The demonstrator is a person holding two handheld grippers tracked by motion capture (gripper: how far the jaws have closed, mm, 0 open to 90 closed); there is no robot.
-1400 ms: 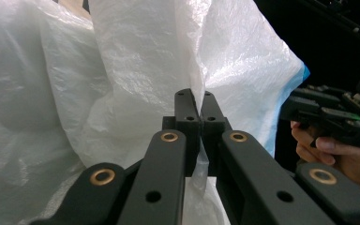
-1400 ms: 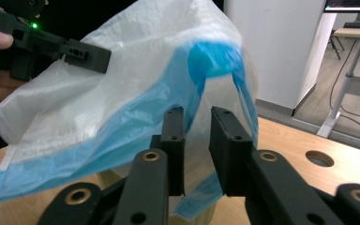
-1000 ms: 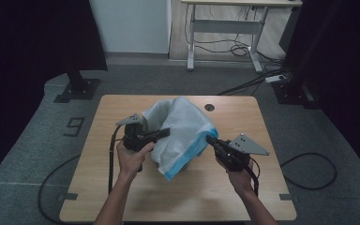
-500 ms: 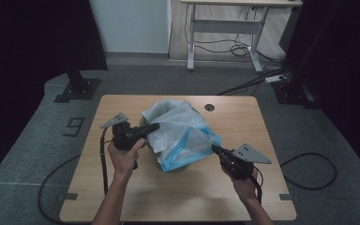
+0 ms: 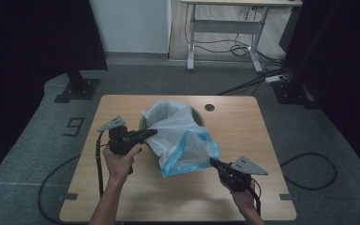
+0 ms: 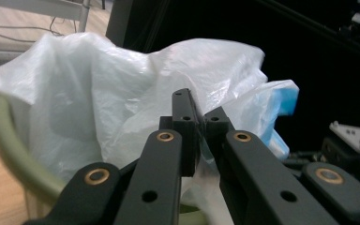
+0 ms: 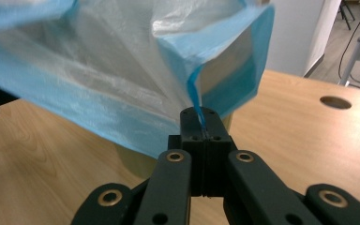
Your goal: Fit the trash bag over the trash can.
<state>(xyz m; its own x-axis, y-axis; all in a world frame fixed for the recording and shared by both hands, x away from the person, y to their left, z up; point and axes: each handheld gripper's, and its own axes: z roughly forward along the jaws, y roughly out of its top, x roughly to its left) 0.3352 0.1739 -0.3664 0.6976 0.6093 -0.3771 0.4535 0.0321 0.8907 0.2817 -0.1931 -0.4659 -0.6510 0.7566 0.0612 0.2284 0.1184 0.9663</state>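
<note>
Here, a translucent white plastic bag with blue edge (image 5: pixel 183 140) drapes over a round olive-green bin (image 6: pixel 9 150), hiding most of it. Left claw (image 5: pixel 152 132) and right claw (image 5: pixel 212 161) each pinch the bag, stretched between them above the counter (image 5: pixel 272 150).

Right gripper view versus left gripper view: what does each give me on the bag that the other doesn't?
Right gripper view alone: the right claw pinching the bag's blue edge, with bare table and its round hole. Left gripper view alone: the left claw shut on white film, and the green bin rim. Both share the plastic bag itself, held taut by closed jaws.
</note>
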